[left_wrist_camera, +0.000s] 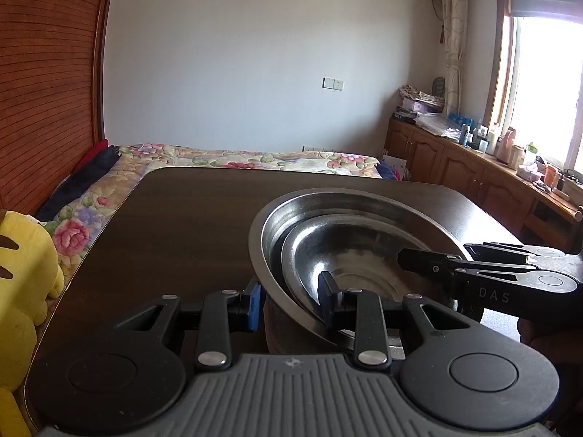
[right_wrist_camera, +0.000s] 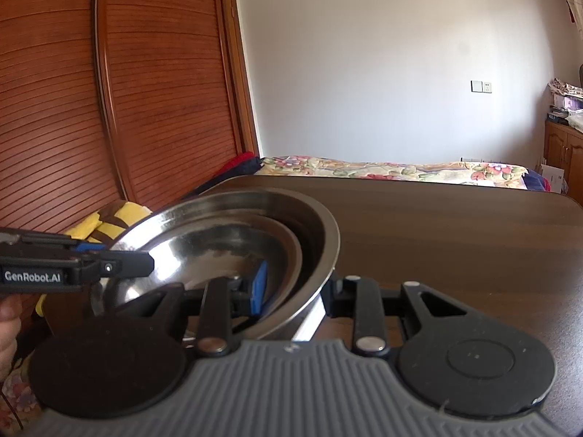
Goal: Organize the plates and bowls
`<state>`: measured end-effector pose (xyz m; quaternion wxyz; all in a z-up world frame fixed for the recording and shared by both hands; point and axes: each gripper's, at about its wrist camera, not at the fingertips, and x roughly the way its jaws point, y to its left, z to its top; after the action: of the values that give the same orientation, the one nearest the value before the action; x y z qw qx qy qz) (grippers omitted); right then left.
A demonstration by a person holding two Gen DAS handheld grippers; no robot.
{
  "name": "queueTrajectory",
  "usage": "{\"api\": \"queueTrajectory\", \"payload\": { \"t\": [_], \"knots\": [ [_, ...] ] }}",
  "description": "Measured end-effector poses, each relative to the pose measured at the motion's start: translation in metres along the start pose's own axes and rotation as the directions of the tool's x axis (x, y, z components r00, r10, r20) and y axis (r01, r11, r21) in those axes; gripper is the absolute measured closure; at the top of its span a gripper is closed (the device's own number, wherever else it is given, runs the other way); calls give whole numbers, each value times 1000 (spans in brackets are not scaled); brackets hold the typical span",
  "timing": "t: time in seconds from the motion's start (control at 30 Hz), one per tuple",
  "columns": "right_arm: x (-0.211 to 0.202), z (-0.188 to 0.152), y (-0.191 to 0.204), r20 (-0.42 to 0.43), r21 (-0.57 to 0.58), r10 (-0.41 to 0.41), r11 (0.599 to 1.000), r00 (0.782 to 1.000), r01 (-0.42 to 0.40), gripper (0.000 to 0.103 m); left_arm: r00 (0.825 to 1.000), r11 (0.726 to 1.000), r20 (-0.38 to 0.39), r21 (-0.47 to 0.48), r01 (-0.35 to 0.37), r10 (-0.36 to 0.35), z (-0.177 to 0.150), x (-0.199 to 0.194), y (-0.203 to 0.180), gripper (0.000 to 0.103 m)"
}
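Nearest in the left wrist view: left gripper (left_wrist_camera: 291,300) straddling the near rim of the large shiny steel bowl (left_wrist_camera: 313,204), one pad outside the wall, one inside, apparently clamped on that rim. Across the stack: right gripper (right_wrist_camera: 293,291) likewise astride the opposite rim, blue pad inside, other finger outside, seemingly pinching it too. Nested inside: smaller steel dish (left_wrist_camera: 349,251), sitting off-centre and tilted within the big bowl. Beneath: dark wooden table (left_wrist_camera: 189,218), the stack apparently raised or tipped above it; contact with the tabletop impossible to judge.

For a clean carry: keep both grips equally firm, hold the rims level so the inner dish cannot slide or clatter, move both sides together, lower flat.

Further off: yellow plush toy (left_wrist_camera: 22,266) at the table's left edge, then floral bedspread (left_wrist_camera: 255,158), white wall behind.
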<state>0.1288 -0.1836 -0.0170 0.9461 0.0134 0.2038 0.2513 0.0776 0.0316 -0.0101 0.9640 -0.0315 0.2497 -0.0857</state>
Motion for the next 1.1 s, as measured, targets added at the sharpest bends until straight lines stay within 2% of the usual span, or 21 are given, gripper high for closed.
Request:
{"api": "queueTrajectory", "payload": {
  "t": [0.13, 0.33, 0.43, 0.53, 0.67, 0.83, 1.1],
  "knots": [
    [0, 1, -1, -2, 3, 1, 1000, 1000, -1, 70, 1000, 1000, -2, 0, -1, 1, -1, 0, 1, 69],
    [2, 0, 2, -2, -7, 1, 1000, 1000, -1, 64, 1000, 1000, 3, -9, 7, -7, -1, 0, 1, 69],
    [1, -1, 3, -1, -4, 4, 1000, 1000, -4, 62, 1000, 1000, 7, -8, 2, -1, -1, 0, 2, 63],
    [-4, -1, 5, 19, -32, -26, 999, 999, 27, 50, 1000, 1000, 16, -9, -3, 3, -1, -2, 3, 54],
    [-11, 6, 3, 40, -33, -31, 999, 999, 33, 49, 1000, 1000, 26, -11, -10, 10, 3, -4, 4, 50],
    [-23, 15, 1, 74, -49, -55, 997, 996, 59, 47, 998, 1000, 61, 5, -22, 21, 11, -11, 1, 37],
    [-46, 28, 0, 127, -77, -101, 991, 987, 112, 34, 991, 999, 134, 35, -32, 27, 26, -26, -10, 13]
  ]
}}
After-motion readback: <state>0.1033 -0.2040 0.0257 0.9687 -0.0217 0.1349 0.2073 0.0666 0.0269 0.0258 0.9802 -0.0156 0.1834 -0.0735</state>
